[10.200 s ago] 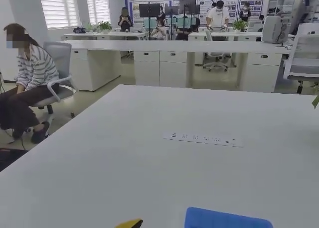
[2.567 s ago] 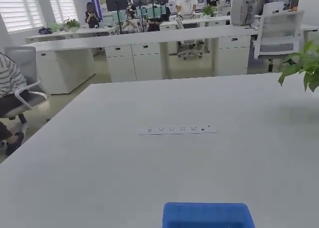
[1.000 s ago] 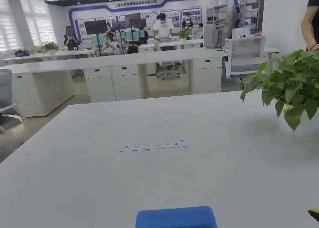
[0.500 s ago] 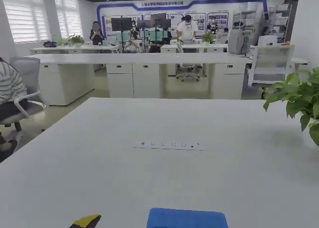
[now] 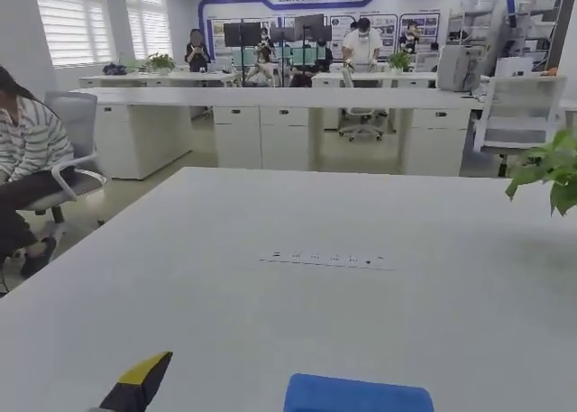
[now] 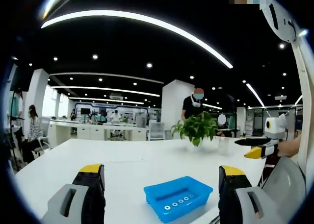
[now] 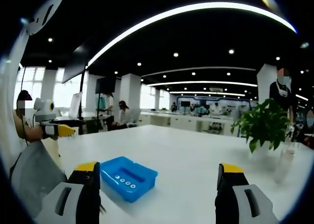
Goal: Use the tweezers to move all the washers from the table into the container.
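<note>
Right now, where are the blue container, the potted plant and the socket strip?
blue container (image 6: 172,188), left gripper view, bare inner floor.
potted plant (image 7: 262,122), right gripper view, leaves.
socket strip (image 5: 326,260), head view, middle.

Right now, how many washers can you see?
5 washers, small pale rings in a row inside the blue container, toward its near wall in the left gripper view. They are tiny, so I'm not certain; more may lie hidden on the table.

A shallow, rectangular blue container (image 6: 196,204) sits flat on the white table (image 6: 122,167). Five small silver washers (image 6: 180,202), set just apart, lie in a straight row on its floor.
</note>
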`<state>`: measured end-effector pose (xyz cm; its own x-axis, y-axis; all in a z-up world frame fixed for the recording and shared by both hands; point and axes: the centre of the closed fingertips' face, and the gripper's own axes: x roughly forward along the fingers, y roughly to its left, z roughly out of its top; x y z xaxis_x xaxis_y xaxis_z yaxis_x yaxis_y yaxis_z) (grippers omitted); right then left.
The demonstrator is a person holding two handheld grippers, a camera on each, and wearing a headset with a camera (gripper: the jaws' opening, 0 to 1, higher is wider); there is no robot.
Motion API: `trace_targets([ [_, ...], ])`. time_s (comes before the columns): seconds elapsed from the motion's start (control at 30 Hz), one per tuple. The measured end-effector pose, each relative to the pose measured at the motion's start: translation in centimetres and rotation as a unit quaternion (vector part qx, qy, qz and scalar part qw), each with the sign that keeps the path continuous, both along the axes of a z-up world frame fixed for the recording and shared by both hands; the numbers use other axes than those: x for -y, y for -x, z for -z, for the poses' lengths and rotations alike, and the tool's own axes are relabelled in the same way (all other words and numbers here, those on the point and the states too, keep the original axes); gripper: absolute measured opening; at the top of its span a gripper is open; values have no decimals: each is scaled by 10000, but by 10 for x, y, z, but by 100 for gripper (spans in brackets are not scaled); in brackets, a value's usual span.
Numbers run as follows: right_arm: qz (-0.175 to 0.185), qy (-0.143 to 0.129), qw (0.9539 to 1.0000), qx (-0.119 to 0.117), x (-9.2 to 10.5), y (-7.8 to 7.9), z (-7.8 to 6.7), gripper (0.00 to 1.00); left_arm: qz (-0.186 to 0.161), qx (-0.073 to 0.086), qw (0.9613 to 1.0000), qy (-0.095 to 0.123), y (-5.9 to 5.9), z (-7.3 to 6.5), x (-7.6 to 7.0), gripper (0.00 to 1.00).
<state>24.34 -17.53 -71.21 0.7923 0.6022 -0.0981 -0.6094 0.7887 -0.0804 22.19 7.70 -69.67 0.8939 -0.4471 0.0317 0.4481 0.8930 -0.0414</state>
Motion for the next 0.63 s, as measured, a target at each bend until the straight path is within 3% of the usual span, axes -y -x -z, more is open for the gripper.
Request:
trace_targets([
  [0.1,39,120,9999,39,0,0,1,98,-9,-114,9999,-88,-1,6,0,99],
  [0.27,418,-13,9989,212,16,-5,-7,99,-14,-207,9998,-38,-2,9,-1,99],
  [0.43,573,-216,9980,135,23,-9,-7,99,14,-313,9995,-30,-3,12,0,99],
  [0.63,538,-136,9984,59,21,-11,-4,99,-159,-367,9992,-69,-6,14,-6,99],
])
